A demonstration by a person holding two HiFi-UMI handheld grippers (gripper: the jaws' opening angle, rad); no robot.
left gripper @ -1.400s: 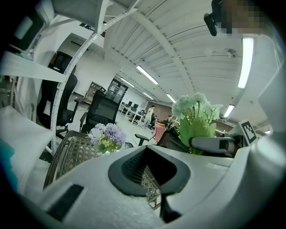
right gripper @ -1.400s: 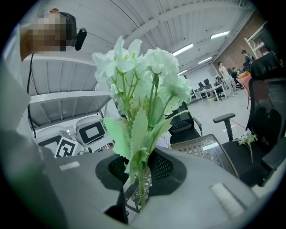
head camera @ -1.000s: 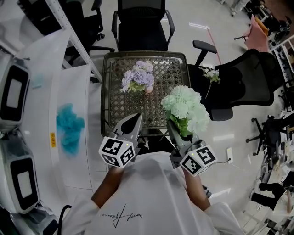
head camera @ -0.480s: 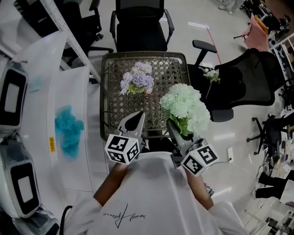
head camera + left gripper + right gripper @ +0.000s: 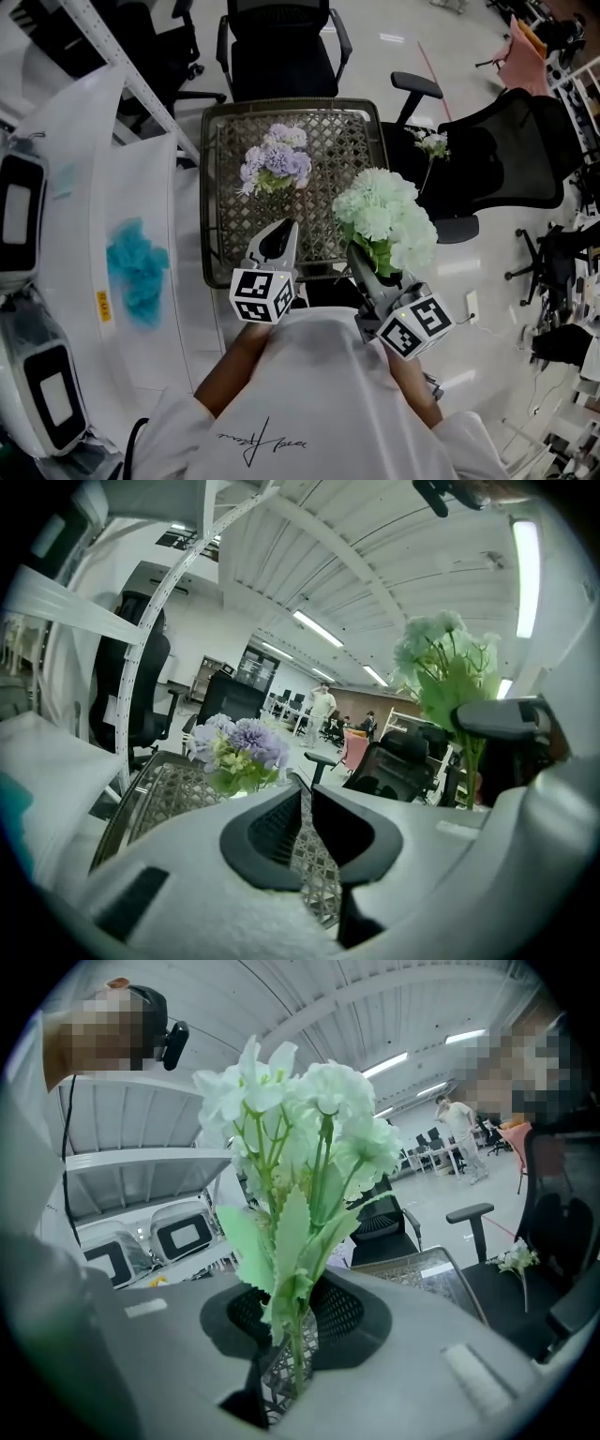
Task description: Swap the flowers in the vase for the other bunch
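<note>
The left gripper (image 5: 279, 234) hovers over the near edge of the mesh table (image 5: 217, 187). Its jaws have just been opening and now stand a narrow slit apart, with nothing between them. Beyond it, one purple bunch (image 5: 274, 161) stands on the table. The right gripper (image 5: 362, 261) is clamped on the stems of one pale green bunch (image 5: 386, 217), held upright. One small white sprig (image 5: 431, 145) lies on a black chair (image 5: 506, 159).

Purple bunch (image 5: 275, 161) stands on the mesh table (image 5: 214, 202); pale-green bunch (image 5: 386, 216) upright in right hand-held gripper (image 5: 358, 255).
</note>
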